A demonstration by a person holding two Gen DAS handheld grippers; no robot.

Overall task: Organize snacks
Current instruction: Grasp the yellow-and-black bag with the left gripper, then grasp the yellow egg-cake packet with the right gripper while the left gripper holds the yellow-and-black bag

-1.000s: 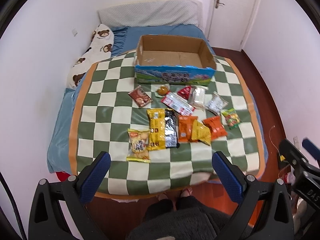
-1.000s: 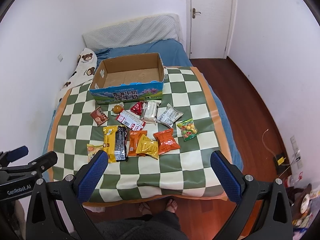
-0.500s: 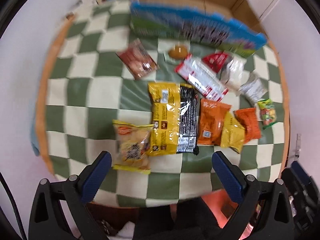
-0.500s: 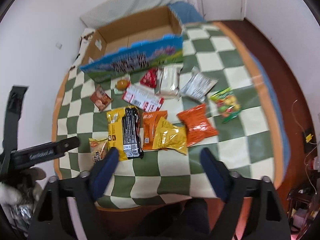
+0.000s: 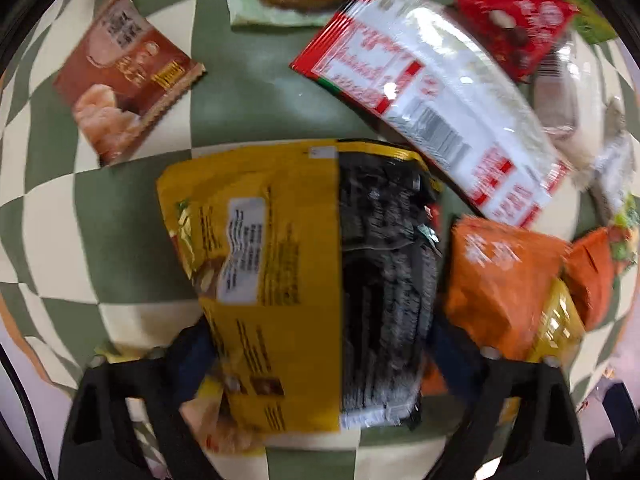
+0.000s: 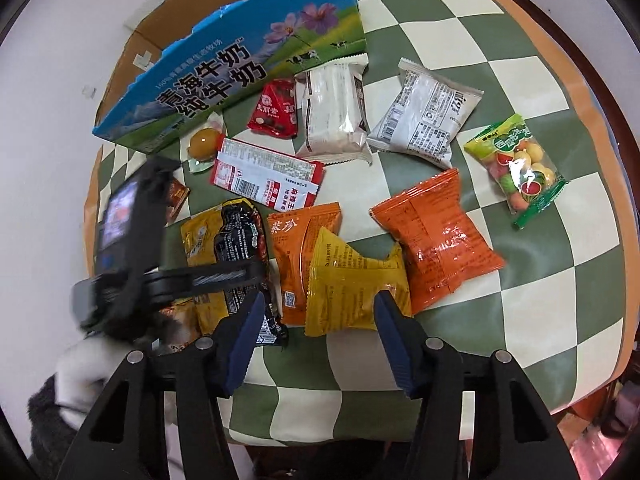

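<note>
Sorting had barely begun: every snack packet lay on the checked blanket (image 6: 520, 60) before the blue-fronted cardboard box (image 6: 240, 64). Left gripper (image 5: 320, 344) jaws were closing astride the yellow-and-black packet (image 5: 312, 272), right gripper (image 6: 316, 312) jaws closing around the yellow pouch (image 6: 352, 280); neither visibly gripped.

— How are the snacks (image 6: 352, 216) laid out?
— Flat packets are spread on the bed before a blue cardboard box (image 6: 240, 64) — a yellow pouch (image 6: 354, 284) overlaps two orange ones.
— And on the left?
— A yellow-and-black pack (image 5: 316, 280) is seen lying lengthwise.
</note>
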